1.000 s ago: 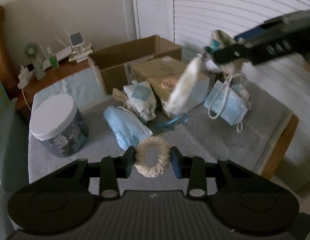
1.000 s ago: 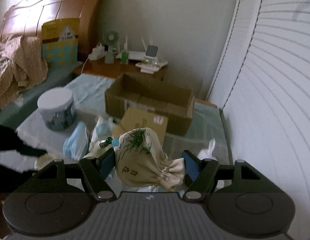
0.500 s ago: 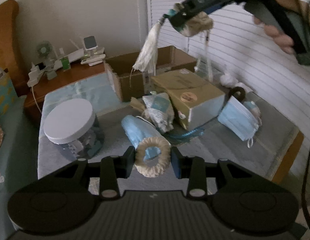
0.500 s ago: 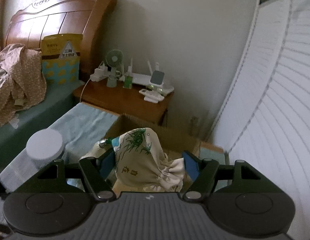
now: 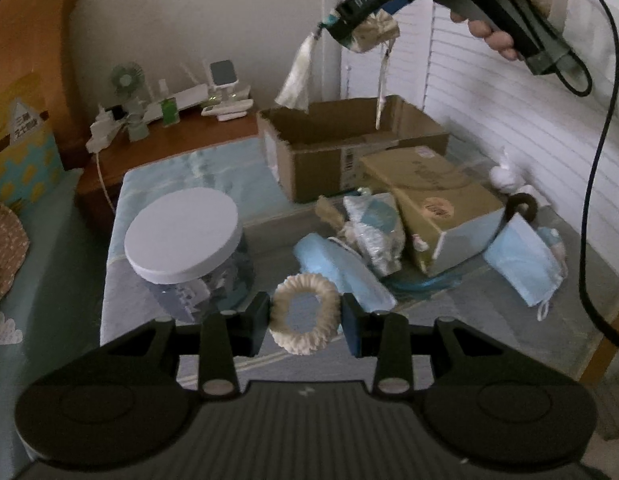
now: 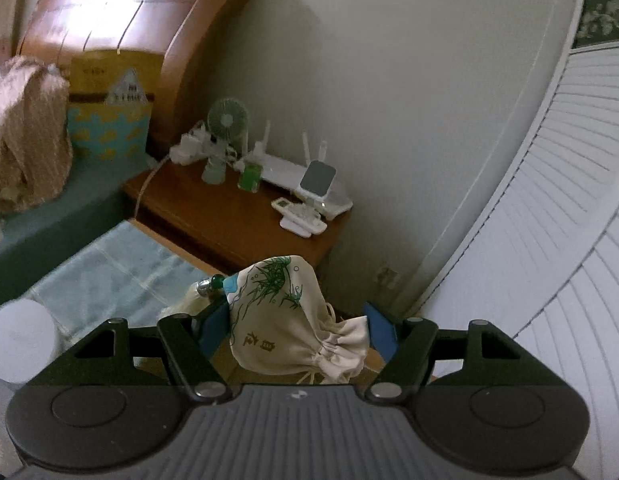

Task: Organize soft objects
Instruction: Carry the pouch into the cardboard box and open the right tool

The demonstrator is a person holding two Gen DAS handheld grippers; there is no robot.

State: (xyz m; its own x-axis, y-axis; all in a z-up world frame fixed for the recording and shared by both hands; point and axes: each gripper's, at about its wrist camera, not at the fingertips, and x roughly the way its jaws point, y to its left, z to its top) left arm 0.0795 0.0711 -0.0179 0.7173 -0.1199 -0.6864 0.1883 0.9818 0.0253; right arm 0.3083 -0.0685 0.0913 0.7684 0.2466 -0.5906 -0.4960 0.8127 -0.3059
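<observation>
**Operator:** Drawstring pouch [image 6: 293,320], cream cloth printed with green grass and characters: I have it clamped between the blue pads of my right gripper [image 6: 295,330], jaws closed part way onto its sides, gathered neck toward the right pad. In the left wrist view the same pouch [image 5: 375,32] hangs high in the air above the open cardboard box [image 5: 349,148], with a pale tassel [image 5: 295,80] dangling from it.

**Clerk:** And the second held item?

**Operator:** Cream knitted scrunchie [image 5: 305,320], a ring, pinched edge to edge by my left gripper [image 5: 305,322], jaws narrowed onto it, held above the grey mat [image 5: 449,312].

**Clerk:** Loose stock on the mat?

**Operator:** Blue face mask [image 5: 337,272] just behind the scrunchie; a second blue face mask [image 5: 525,264] to the right; a clear-wrapped sachet [image 5: 373,228] between them, leaning against a closed tan carton [image 5: 433,200].

**Clerk:** Surroundings?

**Operator:** White-lidded jar [image 5: 185,236] at left, on the mat. Wooden nightstand [image 6: 237,224] beyond, carrying a small fan [image 6: 225,140], a white router [image 6: 285,168] and a remote [image 6: 301,216].
</observation>
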